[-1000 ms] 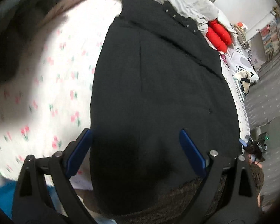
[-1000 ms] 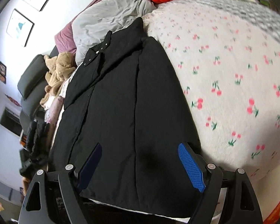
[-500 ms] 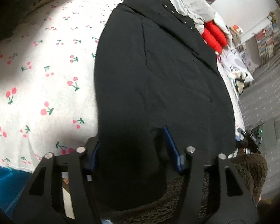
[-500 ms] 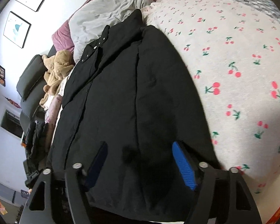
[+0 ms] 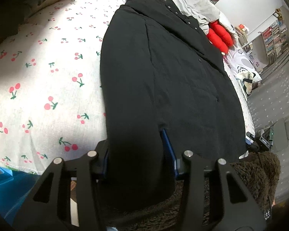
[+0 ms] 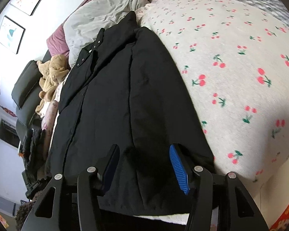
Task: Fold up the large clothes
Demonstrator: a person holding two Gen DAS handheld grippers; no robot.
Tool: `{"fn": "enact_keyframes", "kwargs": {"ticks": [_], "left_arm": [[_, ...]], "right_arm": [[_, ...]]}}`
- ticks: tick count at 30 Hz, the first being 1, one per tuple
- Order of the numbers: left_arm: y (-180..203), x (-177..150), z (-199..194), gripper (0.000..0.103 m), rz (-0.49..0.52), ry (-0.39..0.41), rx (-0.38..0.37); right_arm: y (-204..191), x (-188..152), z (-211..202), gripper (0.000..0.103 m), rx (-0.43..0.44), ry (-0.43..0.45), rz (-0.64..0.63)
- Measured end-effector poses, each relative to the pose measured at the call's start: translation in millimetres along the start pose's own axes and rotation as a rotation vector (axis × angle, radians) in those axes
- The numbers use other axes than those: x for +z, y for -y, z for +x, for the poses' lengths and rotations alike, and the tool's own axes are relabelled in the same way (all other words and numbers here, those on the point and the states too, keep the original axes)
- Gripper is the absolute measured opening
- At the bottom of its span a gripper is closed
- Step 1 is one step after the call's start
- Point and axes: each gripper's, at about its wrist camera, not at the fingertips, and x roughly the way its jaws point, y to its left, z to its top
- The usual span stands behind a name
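Spread lengthwise on the bed (image 5: 48, 88) with the cherry-print sheet: a long black coat (image 5: 163, 80), collar with snaps at the far end near the grey duvet (image 6: 106, 13), hem at the near edge, hanging a little over it. Gathered at the left corner of the hem by the left gripper (image 5: 138, 150), jaws about half open and just been closing, with a thick fold of black cloth filling the gap and hiding most of both pads, so probably pinched already. Above the right corner of the hem, the right gripper (image 6: 144, 165), jaws also about half open and just been closing, both blue pads clear to see with cloth lying flat between them, not yet pressed. Better to close fully on all layers at both corners before any lift, then to raise both corners together and level, and to carry the hem toward the collar with the side edges kept in line; padded cloth seems slippery and heavy, so a shallow grip may lose one layer. No container with visible contents; only a blue object (image 5: 7, 188) low beside the bed, nature unclear.
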Motion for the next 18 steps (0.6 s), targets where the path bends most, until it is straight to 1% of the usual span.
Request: {"fn": "enact_keyframes", "kwargs": {"ticks": [6,9,11,16,18], "left_arm": [[-1.6,1.1,1.2,0.048,-0.018,0.001,-0.009],[1.1,2.3,1.5,0.048,-0.013,-0.013,0.005],[2.5,2.3,2.2,0.048,-0.009,-0.014,0.012],[2.9,2.0,3.8,0.048,-0.015,-0.008,0.015],[1.8,0.9,2.7,0.048,-0.02,-0.004,0.013]], "right_arm": [[6.1,0.0,-2.6,0.058,0.022,0.003,0.041],[5.8,0.1,-3.0,0.06,0.034,0.005,0.061],[6.6,0.5,-3.8,0.062,0.051,0.0,0.07],[4.6,1.3,-0.8,0.068,0.063,-0.015,0.056],[1.9,-0.6,-0.9,0.068,0.046,-0.019,0.039]]}}
